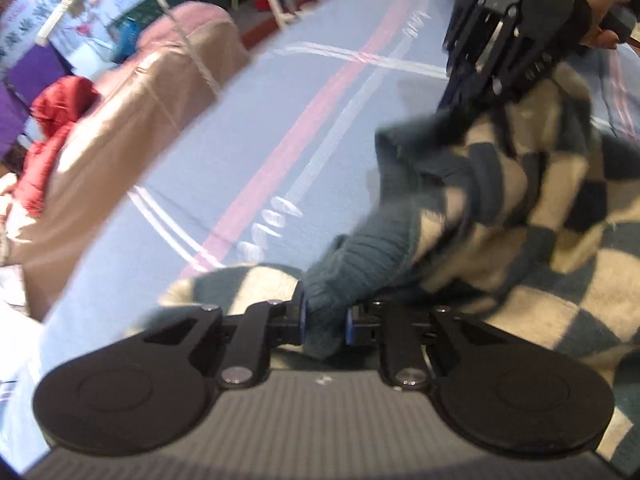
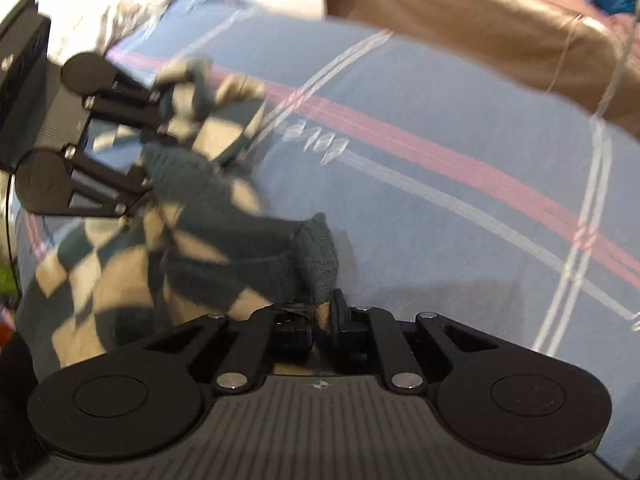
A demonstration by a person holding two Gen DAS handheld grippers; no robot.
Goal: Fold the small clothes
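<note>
Left wrist view showed the blue bedsheet (image 1: 248, 128) running wide and bare ahead and to the left of the jaws, out to its far edge, where a tan cover (image 1: 132, 112) and a red garment (image 1: 52, 136) lay well apart from the work. To the right the room was taken up by the checkered sweater (image 1: 520, 216), bunched and partly lifted off the sheet. The left gripper (image 1: 326, 322) had its jaws clamped on a dark teal ribbed edge of that sweater, the knit filling the narrow gap between the blue pads. Ahead and to the right, the right gripper (image 1: 476, 92) met the same garment at its upper part, a hand (image 1: 600, 4) behind it. In the right wrist view the right gripper (image 2: 326, 320) was pinched tight on a ribbed teal fold, the sweater trailing off to the left of its jaws toward the left gripper (image 2: 156, 140), with bare sheet ahead and to the right.
</note>
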